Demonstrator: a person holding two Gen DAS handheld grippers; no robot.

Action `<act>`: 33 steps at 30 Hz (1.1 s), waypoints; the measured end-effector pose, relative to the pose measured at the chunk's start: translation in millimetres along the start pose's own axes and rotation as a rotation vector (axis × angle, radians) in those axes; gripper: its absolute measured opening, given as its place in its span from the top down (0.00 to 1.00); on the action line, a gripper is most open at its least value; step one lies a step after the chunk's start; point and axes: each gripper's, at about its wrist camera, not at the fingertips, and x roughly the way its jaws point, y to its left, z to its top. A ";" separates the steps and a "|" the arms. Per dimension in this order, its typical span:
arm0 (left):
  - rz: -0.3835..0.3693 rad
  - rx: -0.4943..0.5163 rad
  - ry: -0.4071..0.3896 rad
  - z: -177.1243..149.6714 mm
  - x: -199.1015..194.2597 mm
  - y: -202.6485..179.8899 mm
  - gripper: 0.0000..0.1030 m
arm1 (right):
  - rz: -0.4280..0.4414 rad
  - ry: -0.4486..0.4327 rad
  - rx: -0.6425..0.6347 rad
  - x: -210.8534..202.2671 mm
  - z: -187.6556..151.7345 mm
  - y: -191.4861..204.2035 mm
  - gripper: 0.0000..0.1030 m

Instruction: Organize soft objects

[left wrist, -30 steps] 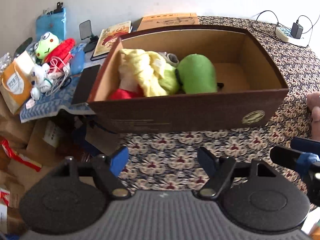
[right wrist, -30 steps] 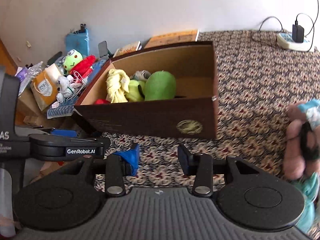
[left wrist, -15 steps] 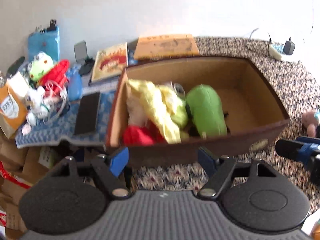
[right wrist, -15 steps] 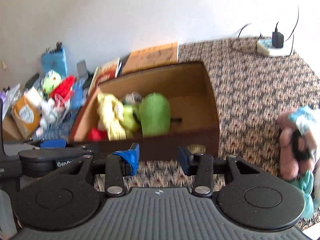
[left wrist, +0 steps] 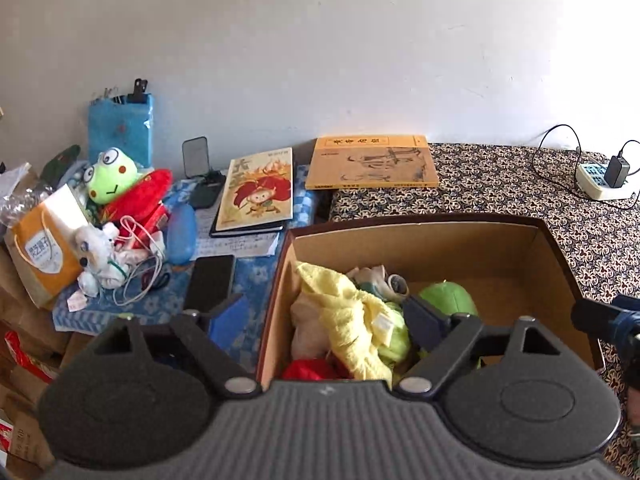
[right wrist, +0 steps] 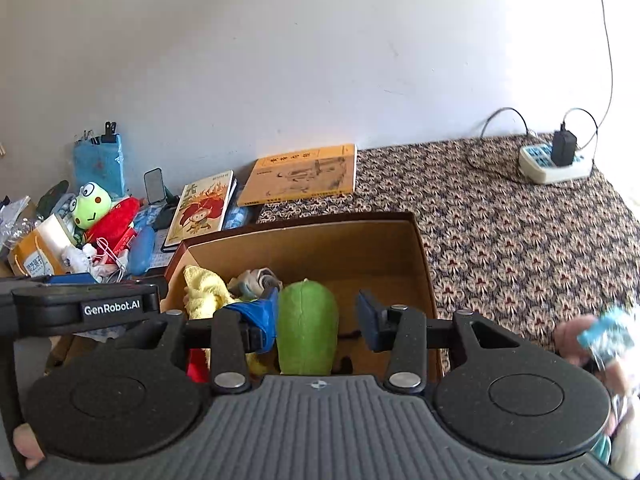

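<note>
Green plush (right wrist: 307,326), yellow cloth (left wrist: 347,312) inside cardboard box (left wrist: 480,256). Left gripper (left wrist: 326,322), right gripper (right wrist: 316,320) above box, both released, holding nothing.

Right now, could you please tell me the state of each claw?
Left claw: open, holding nothing, over the brown cardboard box.
Right claw: open, holding nothing, jaws either side of the green plush toy.
</note>
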 end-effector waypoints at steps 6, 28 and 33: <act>-0.014 0.018 0.043 -3.3 13.9 -7.2 0.15 | -0.005 0.011 -0.047 18.2 2.4 0.4 0.74; -0.060 0.026 0.096 -5.9 53.0 -0.9 0.15 | -0.047 0.037 -0.087 64.4 -1.7 8.4 0.74; -0.070 0.015 0.103 -7.0 56.2 0.2 0.15 | -0.044 0.062 -0.082 71.4 -2.5 6.4 0.74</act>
